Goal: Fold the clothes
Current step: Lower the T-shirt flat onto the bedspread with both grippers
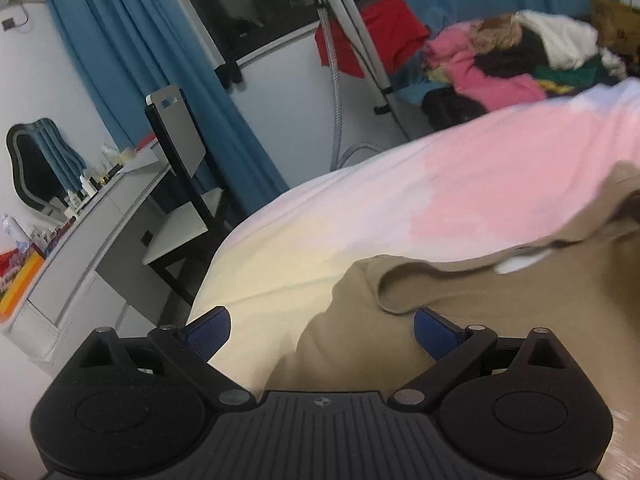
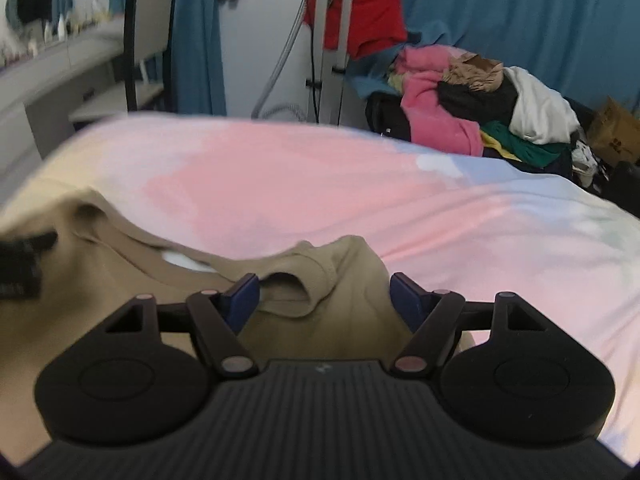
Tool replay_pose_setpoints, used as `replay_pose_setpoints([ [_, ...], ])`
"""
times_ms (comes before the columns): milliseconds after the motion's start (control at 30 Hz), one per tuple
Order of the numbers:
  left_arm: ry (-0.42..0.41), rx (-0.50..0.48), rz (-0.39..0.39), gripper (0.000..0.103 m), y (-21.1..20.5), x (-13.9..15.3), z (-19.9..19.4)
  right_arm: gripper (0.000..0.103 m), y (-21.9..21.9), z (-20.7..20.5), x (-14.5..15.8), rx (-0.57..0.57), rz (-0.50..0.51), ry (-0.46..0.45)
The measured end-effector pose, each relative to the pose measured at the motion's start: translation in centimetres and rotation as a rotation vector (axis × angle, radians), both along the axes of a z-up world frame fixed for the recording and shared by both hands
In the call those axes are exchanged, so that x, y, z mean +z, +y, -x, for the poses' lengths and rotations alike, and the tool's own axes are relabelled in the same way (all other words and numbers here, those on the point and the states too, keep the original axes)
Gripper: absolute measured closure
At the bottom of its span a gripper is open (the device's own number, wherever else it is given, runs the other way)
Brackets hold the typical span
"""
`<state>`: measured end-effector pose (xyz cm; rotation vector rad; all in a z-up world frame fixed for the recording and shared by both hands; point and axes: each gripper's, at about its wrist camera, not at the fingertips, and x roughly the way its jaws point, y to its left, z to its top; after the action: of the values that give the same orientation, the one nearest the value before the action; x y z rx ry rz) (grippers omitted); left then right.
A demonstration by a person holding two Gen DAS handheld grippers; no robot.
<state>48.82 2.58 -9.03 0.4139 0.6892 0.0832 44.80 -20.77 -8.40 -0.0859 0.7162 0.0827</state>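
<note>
1. Left wrist view: tan shirt (image 1: 480, 320) is lying on the bed (image 1: 360, 200), neckline facing away, spread out, probably so it can be folded.
2. Left gripper (image 1: 322, 330) is hovering over the shirt's shoulder area, fingers (image 1: 210, 330) apart, gripping nothing.
3. Right wrist view: right gripper (image 2: 324, 300) is sitting over the other shoulder near the collar, fingers (image 2: 244, 300) apart too; likely lining up a two-point pinch.
4. Clothes pile (image 2: 480, 108) is waiting beyond the bed; chair (image 1: 180, 168) and desk (image 1: 80, 240) are standing off to the left.
</note>
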Motion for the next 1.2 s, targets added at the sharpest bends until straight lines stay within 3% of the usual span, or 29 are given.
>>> replay_pose_setpoints([
  [133, -0.049, -0.015, 0.179, 0.004, 0.9, 3.5, 6.6, 0.029, -0.9, 4.7, 2.0, -0.024, -0.118, -0.052],
  [267, -0.156, -0.02, 0.336, 0.004, 2.1, 6.2, 15.9, 0.029, -1.2, 12.5, 3.2, -0.055, -0.177, -0.125],
  [467, -0.248, -0.035, 0.452, 0.004, 3.6, 8.2, 30.8, 0.029, -2.8, 25.0, 4.9, -0.085, -0.321, -0.239],
  [667, -0.232, -0.021, 0.547, 0.004, 5.1, 8.1, 39.3, 0.029, -4.3, 33.8, 4.2, -0.101, -0.398, -0.304],
  [767, -0.223, -0.006, 0.634, 0.003, 6.1, 7.1, 41.8, 0.029, -4.3, 35.3, 3.1, -0.098, -0.395, -0.317],
  [967, -0.171, 0.076, 0.674, 0.003, 7.9, 4.3, 41.5, 0.029, -4.2, 34.8, 1.5, -0.123, -0.39, -0.282],
  [1200, -0.083, 0.244, 1.047, 0.003, 13.8, 1.7, 37.5, 0.029, -4.3, 34.0, 0.2, -0.14, -0.428, -0.235],
])
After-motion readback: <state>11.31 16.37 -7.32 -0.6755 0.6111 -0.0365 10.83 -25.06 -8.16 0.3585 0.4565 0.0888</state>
